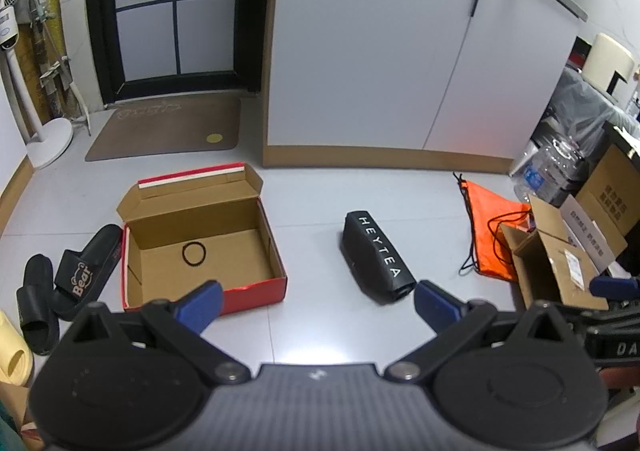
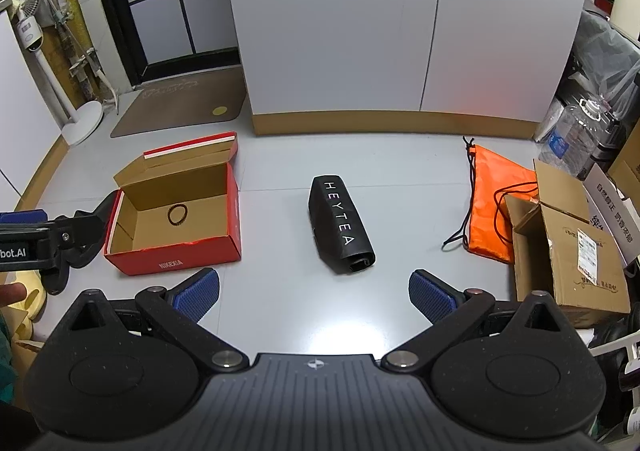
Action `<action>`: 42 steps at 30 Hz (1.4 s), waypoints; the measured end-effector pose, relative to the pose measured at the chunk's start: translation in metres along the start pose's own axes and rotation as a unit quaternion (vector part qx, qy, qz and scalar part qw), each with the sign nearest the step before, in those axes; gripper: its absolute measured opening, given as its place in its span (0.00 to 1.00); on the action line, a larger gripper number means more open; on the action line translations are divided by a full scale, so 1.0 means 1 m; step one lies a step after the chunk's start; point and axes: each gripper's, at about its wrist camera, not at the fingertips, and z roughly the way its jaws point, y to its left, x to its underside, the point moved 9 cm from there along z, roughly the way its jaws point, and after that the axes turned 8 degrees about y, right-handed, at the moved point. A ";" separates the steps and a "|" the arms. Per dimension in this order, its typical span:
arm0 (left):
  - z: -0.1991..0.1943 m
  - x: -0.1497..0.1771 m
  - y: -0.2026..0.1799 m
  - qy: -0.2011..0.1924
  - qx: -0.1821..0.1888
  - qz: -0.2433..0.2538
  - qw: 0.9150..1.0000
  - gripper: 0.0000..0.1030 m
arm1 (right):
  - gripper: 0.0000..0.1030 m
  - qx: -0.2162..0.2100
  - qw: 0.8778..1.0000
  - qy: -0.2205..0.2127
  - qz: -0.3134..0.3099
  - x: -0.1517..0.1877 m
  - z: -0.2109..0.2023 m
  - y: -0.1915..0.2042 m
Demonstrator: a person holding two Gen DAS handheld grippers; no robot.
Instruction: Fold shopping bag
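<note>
Red box (image 2: 176, 211) at ten o'clock, black rolled bag (image 2: 340, 225) on floor near centre, long axis running eleven to five (open end nearest). Right gripper (image 2: 314, 293) closer, bag dead ahead at twelve; left gripper (image 1: 318, 305) off-line, bag at one. Both jaws wide apart, holding nothing.

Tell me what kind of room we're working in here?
Most likely a home entryway, working on the tiled floor: a doormat lies before a dark-framed door, black slippers sit beside an open shoebox, and a standing fan stands near.
</note>
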 end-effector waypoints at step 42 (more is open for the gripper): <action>0.004 -0.009 -0.025 0.005 -0.008 0.032 0.999 1.00 | 1.00 -0.015 1.000 0.018 -0.020 -0.003 0.008 0.012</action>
